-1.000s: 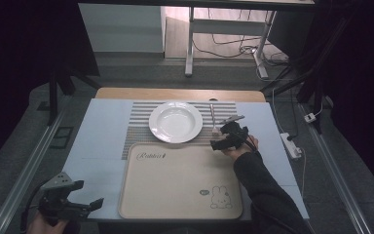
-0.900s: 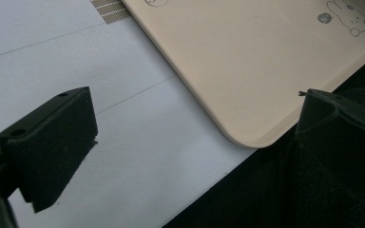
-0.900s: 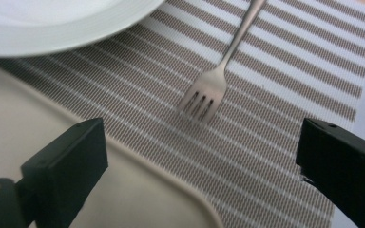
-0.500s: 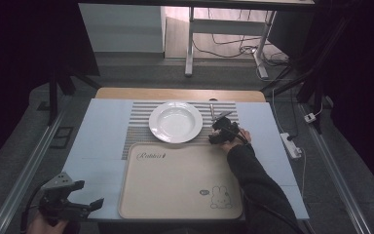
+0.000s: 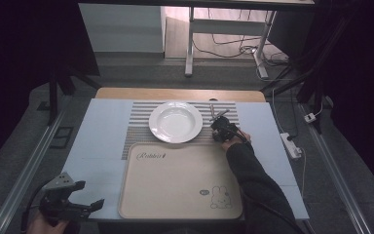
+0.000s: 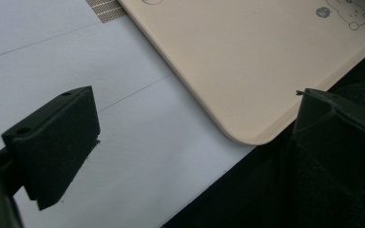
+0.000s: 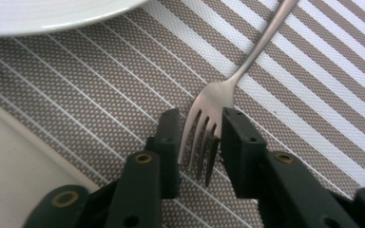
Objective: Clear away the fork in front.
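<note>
A silver fork (image 7: 218,95) lies on the striped placemat (image 7: 100,85), handle pointing away from me. My right gripper (image 7: 199,121) is shut on the fork's tines, one black jaw against each side. From above, the right gripper (image 5: 220,126) sits just right of the white plate (image 5: 175,122), with the fork handle (image 5: 213,109) sticking out beyond it. My left gripper (image 5: 88,195) is open at the table's front left corner. Its jaws (image 6: 195,123) straddle the front left corner of the beige tray (image 6: 247,61) with nothing between them.
The beige tray (image 5: 175,180) with a rabbit drawing lies in front of the placemat (image 5: 136,126) on the pale blue table top (image 5: 97,141). The plate's rim (image 7: 52,12) is close to the gripper's left. A power strip (image 5: 290,145) lies off the table's right edge.
My right gripper has moved forward and a little left, away from the tray's edge, onto the fork beside the plate. The left gripper has stayed put.
</note>
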Tool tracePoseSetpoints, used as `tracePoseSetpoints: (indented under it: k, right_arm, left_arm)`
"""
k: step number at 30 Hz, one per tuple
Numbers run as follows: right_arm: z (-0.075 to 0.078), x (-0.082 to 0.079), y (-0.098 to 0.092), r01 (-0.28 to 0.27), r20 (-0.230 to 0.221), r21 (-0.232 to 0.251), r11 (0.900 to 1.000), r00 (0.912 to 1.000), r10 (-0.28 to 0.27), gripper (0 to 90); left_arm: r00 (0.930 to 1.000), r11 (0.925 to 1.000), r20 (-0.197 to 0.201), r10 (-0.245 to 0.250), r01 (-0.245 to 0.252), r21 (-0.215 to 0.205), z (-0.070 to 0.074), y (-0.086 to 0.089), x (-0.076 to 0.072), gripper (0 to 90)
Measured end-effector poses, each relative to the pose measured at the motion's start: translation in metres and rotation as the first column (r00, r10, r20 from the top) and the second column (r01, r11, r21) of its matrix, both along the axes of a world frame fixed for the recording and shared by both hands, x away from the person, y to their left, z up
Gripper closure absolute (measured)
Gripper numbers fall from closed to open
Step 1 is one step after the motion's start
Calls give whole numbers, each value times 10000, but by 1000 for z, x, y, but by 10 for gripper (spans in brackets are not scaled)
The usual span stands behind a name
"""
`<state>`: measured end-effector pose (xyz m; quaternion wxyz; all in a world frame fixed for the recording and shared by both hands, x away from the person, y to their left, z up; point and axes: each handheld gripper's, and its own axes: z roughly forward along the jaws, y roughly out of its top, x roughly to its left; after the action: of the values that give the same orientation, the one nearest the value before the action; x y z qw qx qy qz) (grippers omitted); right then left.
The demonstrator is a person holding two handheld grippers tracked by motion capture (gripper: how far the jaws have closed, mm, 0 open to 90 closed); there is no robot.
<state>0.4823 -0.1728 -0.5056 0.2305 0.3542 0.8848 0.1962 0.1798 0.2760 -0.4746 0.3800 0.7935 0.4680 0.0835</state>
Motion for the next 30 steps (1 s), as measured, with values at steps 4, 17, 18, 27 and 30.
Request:
tracePoseSetpoints:
  k: [4,17,18,27,30]
  right_arm:
    - [1,0,-3,140,39,67,9999,9999,-140,782]
    - [5,-2,-9,345,134,596,9976,9993,-354,900]
    - [6,-3,-9,355,118,617,9975,9993,-362,900]
    - [27,-20,-14,26,584,1212,9926,9982,-97,900]
    - [35,-29,-18,-266,688,1430,9894,9975,169,900]
  left_arm:
    - [10000,10000,11,-26,26,30,0,-1,0,20]
    - [10000,10000,28,-54,53,82,0,-1,0,20]
    - [10000,10000,32,-50,50,72,0,-1,0,19]
    - [10000,9999,76,25,-24,-130,1,1,-1,0]
    - [9999,9999,120,-14,16,-155,1,1,-1,0]
